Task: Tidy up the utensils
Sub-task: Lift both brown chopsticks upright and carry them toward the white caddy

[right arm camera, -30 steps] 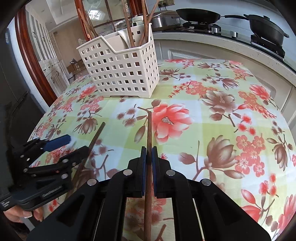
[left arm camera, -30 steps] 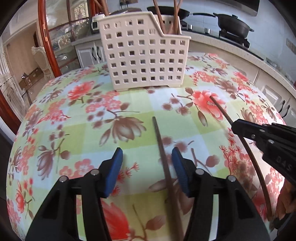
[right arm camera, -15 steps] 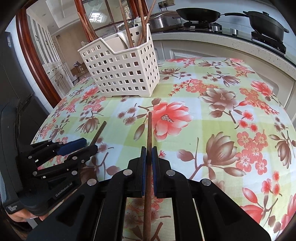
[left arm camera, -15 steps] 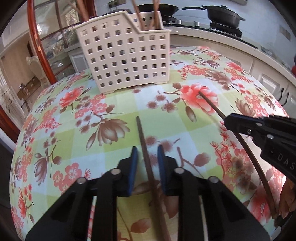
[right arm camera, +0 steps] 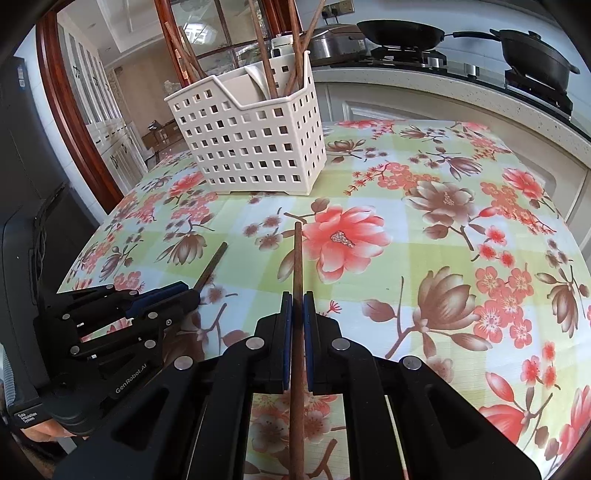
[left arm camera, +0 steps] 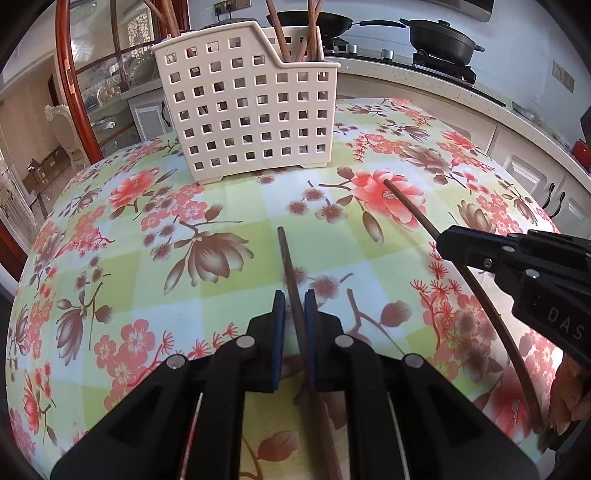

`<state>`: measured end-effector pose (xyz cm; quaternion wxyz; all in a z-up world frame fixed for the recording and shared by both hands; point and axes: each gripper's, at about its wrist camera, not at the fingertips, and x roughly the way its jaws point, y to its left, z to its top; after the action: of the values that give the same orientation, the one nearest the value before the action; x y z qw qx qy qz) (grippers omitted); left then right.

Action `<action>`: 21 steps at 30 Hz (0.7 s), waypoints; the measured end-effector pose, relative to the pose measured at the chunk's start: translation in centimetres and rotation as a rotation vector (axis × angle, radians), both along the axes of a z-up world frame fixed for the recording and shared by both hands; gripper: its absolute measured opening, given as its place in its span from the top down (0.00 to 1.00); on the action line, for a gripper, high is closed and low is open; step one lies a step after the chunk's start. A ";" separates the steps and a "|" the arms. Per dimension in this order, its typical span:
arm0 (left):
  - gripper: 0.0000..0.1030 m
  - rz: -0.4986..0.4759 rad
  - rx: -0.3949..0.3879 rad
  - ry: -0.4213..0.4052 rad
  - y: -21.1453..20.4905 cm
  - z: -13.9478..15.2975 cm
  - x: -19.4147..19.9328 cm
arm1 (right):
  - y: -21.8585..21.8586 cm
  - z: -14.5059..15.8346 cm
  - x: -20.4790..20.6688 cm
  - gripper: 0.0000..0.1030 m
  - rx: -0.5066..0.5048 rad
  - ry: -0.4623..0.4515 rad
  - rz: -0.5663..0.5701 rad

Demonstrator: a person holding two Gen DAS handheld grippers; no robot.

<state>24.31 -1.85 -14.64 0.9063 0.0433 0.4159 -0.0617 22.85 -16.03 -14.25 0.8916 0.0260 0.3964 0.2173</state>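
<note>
Two brown chopsticks lie on the floral tablecloth in front of a white perforated basket (left arm camera: pixel 251 110) (right arm camera: pixel 255 147) that holds several chopsticks upright. My left gripper (left arm camera: pixel 294 299) is closing around one chopstick (left arm camera: pixel 286 254). The stick runs between the blue pads, against the right pad, with a thin gap at the left one. My right gripper (right arm camera: pixel 297 299) is shut on the other chopstick (right arm camera: pixel 297 258), which points toward the basket. In the right wrist view the left gripper (right arm camera: pixel 184 291) is low at the left, with its chopstick (right arm camera: pixel 214 262) poking out ahead. The right gripper (left arm camera: pixel 443 238) and its chopstick (left arm camera: pixel 410 206) show in the left wrist view.
The table (right arm camera: pixel 461 280) has a rounded far edge. Behind it runs a counter (left arm camera: pixel 443 96) with a stove, a black pan (right arm camera: pixel 402 29) and a black pot (left arm camera: pixel 439 40). A wooden door frame (right arm camera: pixel 74 122) and cabinets stand at the left. A hand (left arm camera: pixel 569 398) shows at the right edge.
The left jaws have narrowed from wide apart to close around the chopstick, which now runs between the pads. The right gripper has kept still, shut on its chopstick.
</note>
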 end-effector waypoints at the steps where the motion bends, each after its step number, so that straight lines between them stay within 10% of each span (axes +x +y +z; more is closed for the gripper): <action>1: 0.90 -0.003 -0.007 0.001 0.1 0.0 0.0 | 0.0 0.0 0.0 0.94 -0.002 0.001 0.001; 12: 0.94 -0.018 -0.086 0.019 1.4 0.0 0.3 | 0.4 -0.4 0.0 0.94 0.000 0.011 0.011; 21: 0.90 -0.060 0.026 0.058 -0.1 0.3 1.9 | 0.3 -0.3 0.0 0.94 0.004 0.010 0.008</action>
<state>26.18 -1.93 -14.36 0.8910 0.0657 0.4411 -0.0848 22.87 -15.70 -14.54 0.8886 0.0273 0.4006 0.2217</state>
